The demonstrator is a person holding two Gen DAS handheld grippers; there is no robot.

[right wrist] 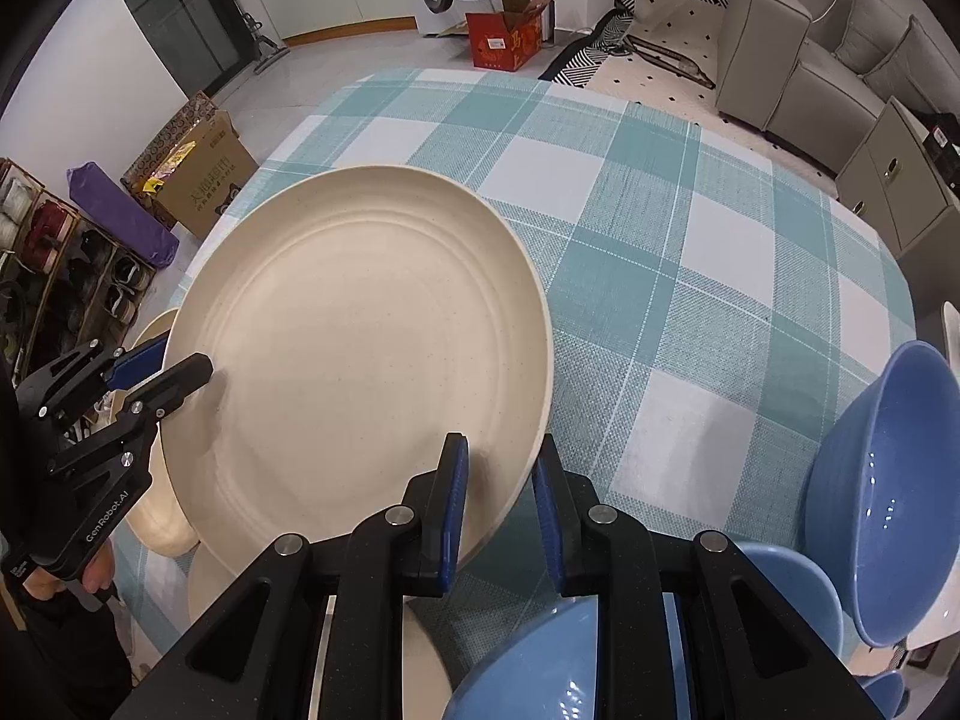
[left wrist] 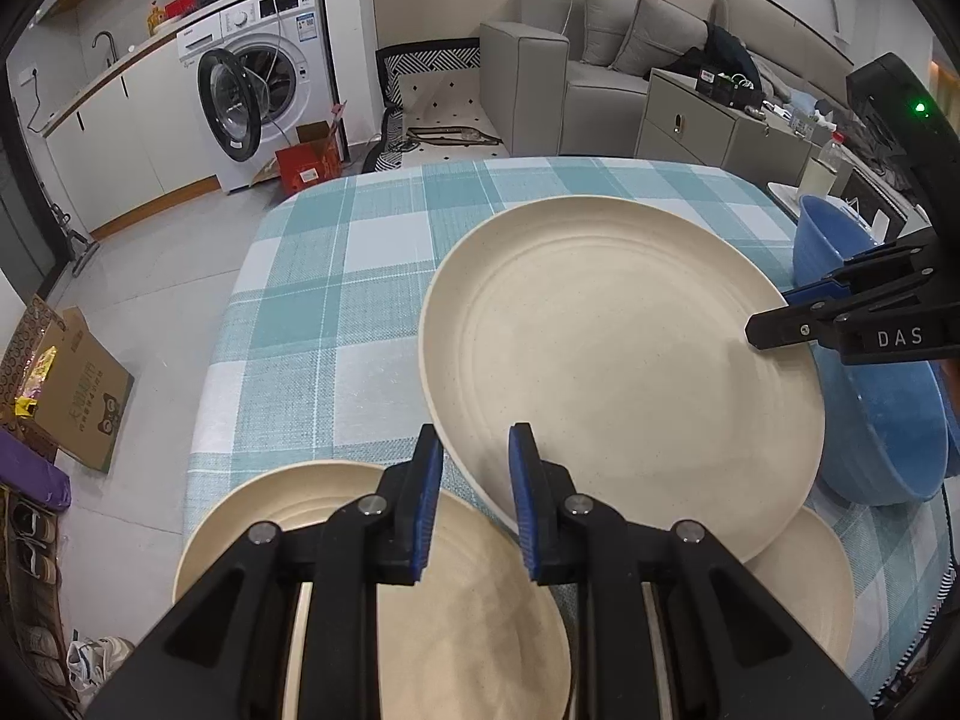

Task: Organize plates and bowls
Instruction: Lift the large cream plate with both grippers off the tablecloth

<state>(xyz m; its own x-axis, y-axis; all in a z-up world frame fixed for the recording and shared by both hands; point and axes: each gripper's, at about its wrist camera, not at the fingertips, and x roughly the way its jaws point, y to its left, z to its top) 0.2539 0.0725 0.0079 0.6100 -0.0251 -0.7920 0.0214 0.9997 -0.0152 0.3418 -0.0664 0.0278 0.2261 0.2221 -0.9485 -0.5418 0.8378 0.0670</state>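
A large cream plate (left wrist: pixel 612 360) hangs tilted above the checked tablecloth (left wrist: pixel 336 312), held from two sides. My left gripper (left wrist: pixel 475 447) is shut on its near rim. My right gripper (left wrist: pixel 774 312) is shut on the opposite rim. In the right wrist view the same plate (right wrist: pixel 360 360) fills the left half, with the right gripper (right wrist: pixel 501 453) on its edge and the left gripper (right wrist: pixel 180 360) on its far side. Two more cream plates (left wrist: pixel 480 612) (left wrist: pixel 804 588) lie on the cloth underneath. Blue bowls (right wrist: pixel 888 510) (right wrist: pixel 540 678) sit at the table's right.
A tall blue bowl (left wrist: pixel 888 420) stands right beside the lifted plate. Off the table's far edge are a washing machine (left wrist: pixel 258 78), a red box (left wrist: pixel 306 165), a cardboard box (left wrist: pixel 78 396) and a grey sofa (left wrist: pixel 600 48). A shoe rack (right wrist: pixel 54 276) lines the left wall.
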